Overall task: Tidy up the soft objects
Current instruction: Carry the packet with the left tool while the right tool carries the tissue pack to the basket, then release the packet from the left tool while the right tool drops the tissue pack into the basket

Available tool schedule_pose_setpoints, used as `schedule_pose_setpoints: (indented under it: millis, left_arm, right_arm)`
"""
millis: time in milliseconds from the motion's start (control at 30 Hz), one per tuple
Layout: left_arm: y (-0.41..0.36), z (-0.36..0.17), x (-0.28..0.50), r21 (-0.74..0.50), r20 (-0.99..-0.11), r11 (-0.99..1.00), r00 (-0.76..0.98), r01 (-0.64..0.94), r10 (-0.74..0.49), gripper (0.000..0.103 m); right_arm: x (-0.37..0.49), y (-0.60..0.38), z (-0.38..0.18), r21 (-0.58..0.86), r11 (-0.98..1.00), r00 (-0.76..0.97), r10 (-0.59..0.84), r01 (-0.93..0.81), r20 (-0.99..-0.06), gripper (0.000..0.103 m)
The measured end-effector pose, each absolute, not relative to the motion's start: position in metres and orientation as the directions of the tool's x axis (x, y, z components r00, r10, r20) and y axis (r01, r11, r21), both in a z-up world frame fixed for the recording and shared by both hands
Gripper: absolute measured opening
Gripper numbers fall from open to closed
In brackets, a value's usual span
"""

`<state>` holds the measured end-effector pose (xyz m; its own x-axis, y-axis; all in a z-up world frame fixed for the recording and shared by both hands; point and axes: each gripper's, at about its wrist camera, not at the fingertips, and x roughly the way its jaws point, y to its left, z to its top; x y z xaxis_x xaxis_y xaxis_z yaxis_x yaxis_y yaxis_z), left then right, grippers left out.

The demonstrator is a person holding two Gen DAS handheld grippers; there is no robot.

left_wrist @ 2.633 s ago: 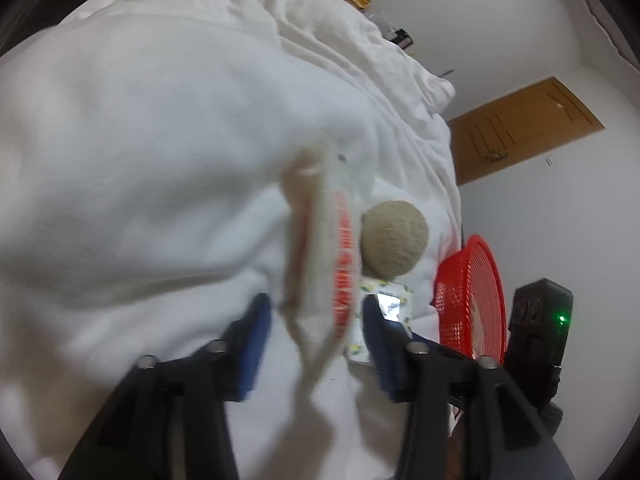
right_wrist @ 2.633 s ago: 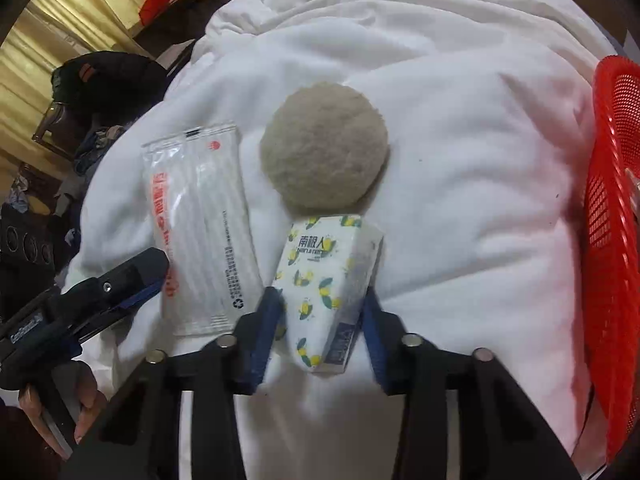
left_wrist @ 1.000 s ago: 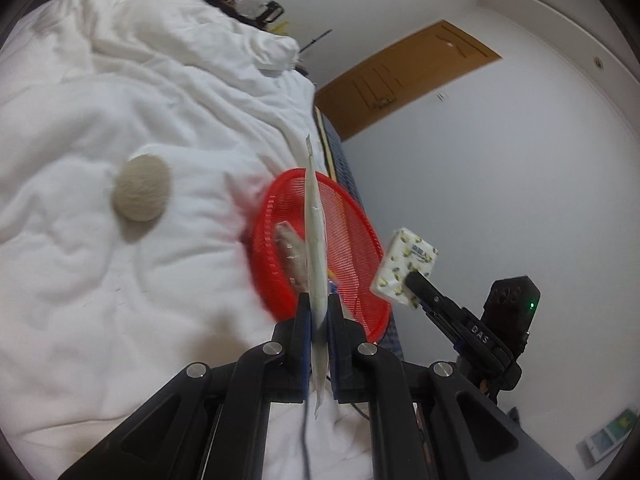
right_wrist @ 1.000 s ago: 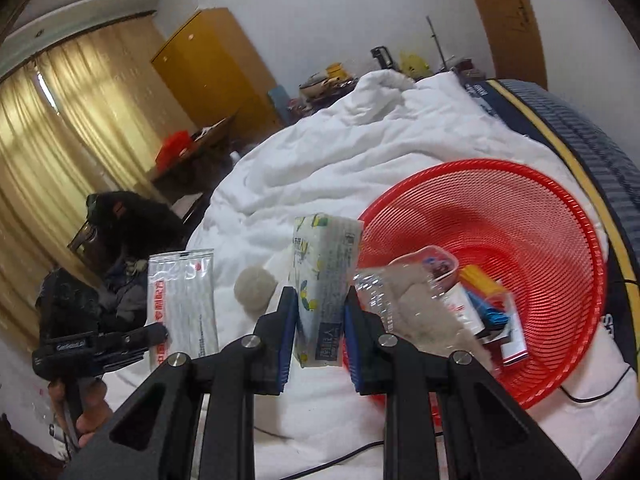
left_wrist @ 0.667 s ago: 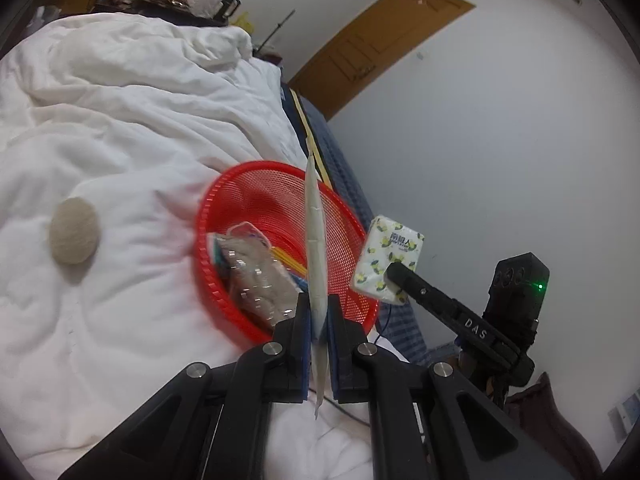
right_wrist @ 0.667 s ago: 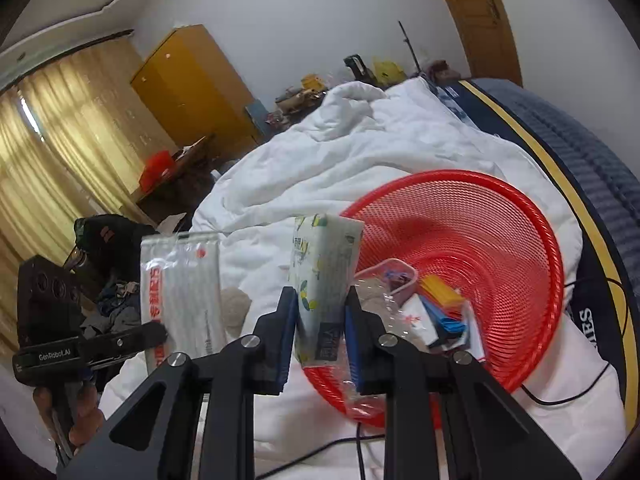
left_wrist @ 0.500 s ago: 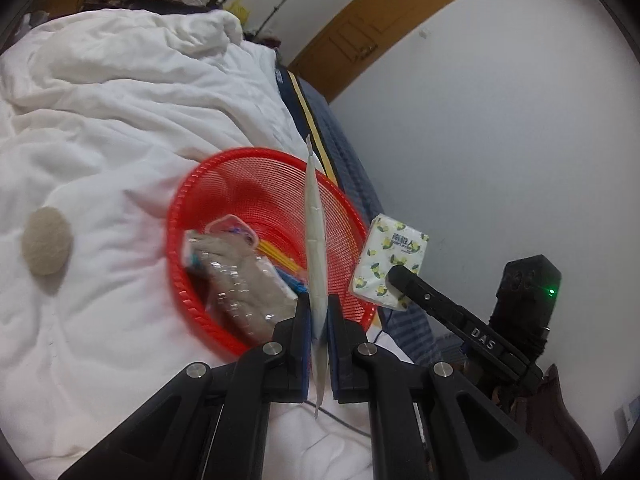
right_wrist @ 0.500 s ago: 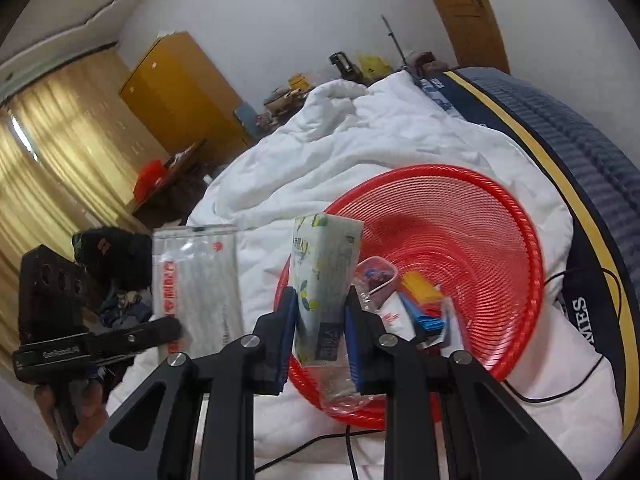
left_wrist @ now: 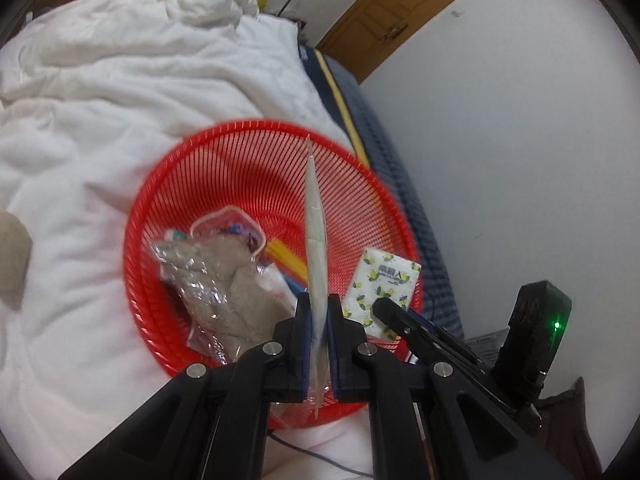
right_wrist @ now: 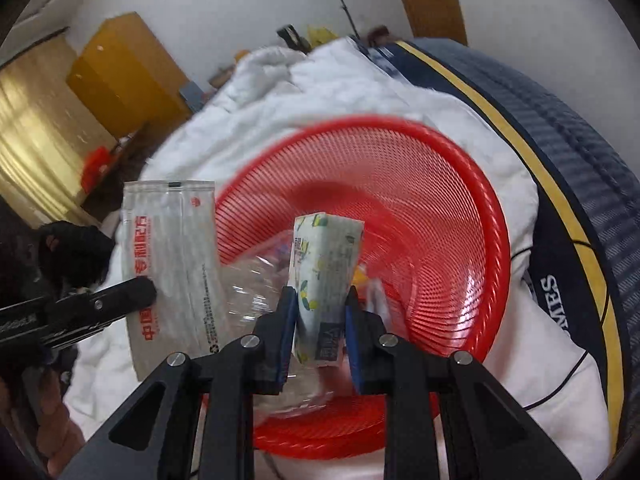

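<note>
We are holding the flat clear plastic-wrapped packet [left_wrist: 315, 236] pinched in the left gripper [left_wrist: 318, 320] jaws and the lemon-print tissue pack [right_wrist: 324, 280] loosely between the right gripper [right_wrist: 320, 320] jaws, both over the partly filled red mesh basket [left_wrist: 248, 168]; the round beige pad [left_wrist: 12, 256] is waiting on the white duvet [left_wrist: 100, 100].

wooden door [left_wrist: 394, 20], yellow cabinet [right_wrist: 124, 76], gold curtains [right_wrist: 28, 136]

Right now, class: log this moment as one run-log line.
left gripper: shut on flat mask pack | right gripper: shut on tissue pack | both over red basket | round pad: on duvet
</note>
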<state>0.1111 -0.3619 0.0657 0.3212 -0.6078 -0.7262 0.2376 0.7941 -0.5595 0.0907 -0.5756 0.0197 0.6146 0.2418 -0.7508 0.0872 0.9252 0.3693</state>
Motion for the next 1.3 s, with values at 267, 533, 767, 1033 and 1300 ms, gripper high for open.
schedule_pose_setpoints:
  millis: [267, 533, 767, 1033, 1300]
  left_arm:
    - [-0.385, 0.023, 0.123, -0.527, -0.777, 0.822, 0.271, 0.214, -0.569, 0.006]
    - [-0.408, -0.003, 0.126, -0.494, -0.812, 0.845, 0.241, 0.204, -0.532, 0.006]
    - [-0.406, -0.023, 0.129, -0.482, -0.828, 0.86, 0.234, 0.17, -0.51, 0.008]
    - [-0.394, -0.032, 0.132, -0.577, -0.792, 0.811, 0.173, 0.101, -0.585, 0.043]
    - [-0.37, -0.001, 0.114, -0.627, -0.745, 0.766, 0.178, 0.144, -0.643, 0.054]
  right_arm:
    - [0.102, -0.573, -0.007, 0.324, 0.94, 0.556, 0.213, 0.11, -0.803, 0.023]
    - [0.105, -0.57, -0.019, 0.275, 0.954, 0.534, 0.173, 0.117, -0.828, 0.022]
    - [0.107, -0.558, -0.024, 0.219, 0.968, 0.526, 0.126, 0.119, -0.841, 0.022]
    - [0.105, -0.553, -0.015, 0.194, 0.973, 0.544, 0.097, 0.124, -0.833, 0.063]
    - [0.09, -0.551, 0.013, 0.198, 0.976, 0.613, 0.099, 0.095, -0.784, 0.065]
